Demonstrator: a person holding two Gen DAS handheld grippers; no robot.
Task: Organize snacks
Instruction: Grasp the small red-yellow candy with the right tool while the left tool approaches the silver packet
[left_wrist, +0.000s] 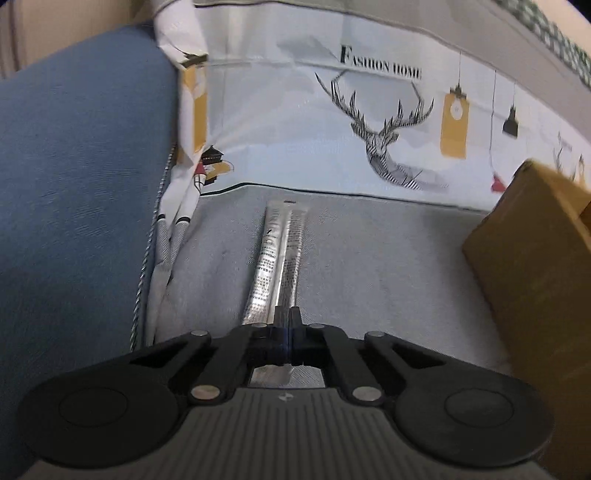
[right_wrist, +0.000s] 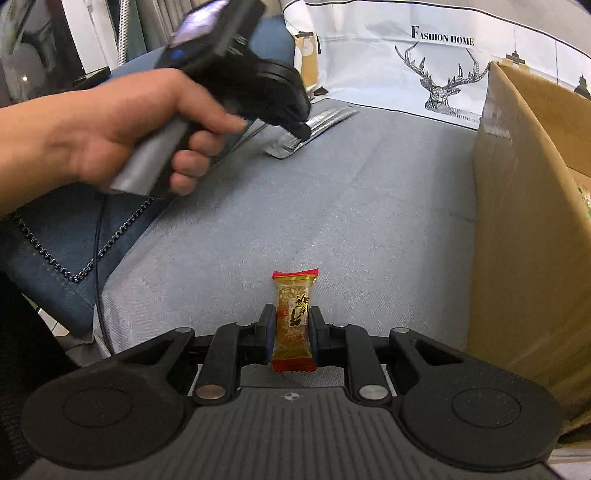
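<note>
Left wrist view. Left gripper (left_wrist: 285, 314) nearest the lens, jaws drawn together to a thin slit and clamped on the near end of a long silver sachet (left_wrist: 280, 254). Sachet runs straight away from the fingers, lying on the grey cushion (left_wrist: 369, 266), black print visible along its left half. Blue cushion (left_wrist: 81, 155) rising at left, a twisted cord along its seam. Printed fabric (left_wrist: 295, 122) upright behind the grey cushion, showing a stag head and the words "FASHION HOME". Cardboard box (left_wrist: 524, 251) at right edge, standing on the grey cushion, well apart from the sachet.

Right wrist view. Right gripper (right_wrist: 292, 334) nearest the lens, jaws narrow and pressed on both long sides of a small peanut candy bar (right_wrist: 293, 317) in clear wrapper with red ends. Bar sits lengthwise between the fingers, far end poking past the tips, over the grey cushion (right_wrist: 332, 206). Left hand (right_wrist: 122, 125) at upper left gripping the handle of the other tool; left gripper (right_wrist: 301, 131) at the silver sachet (right_wrist: 321, 123) farther back. Cardboard box (right_wrist: 524, 229) along the right side, top open, contents not legible. Printed fabric (right_wrist: 388, 66) behind.
</note>
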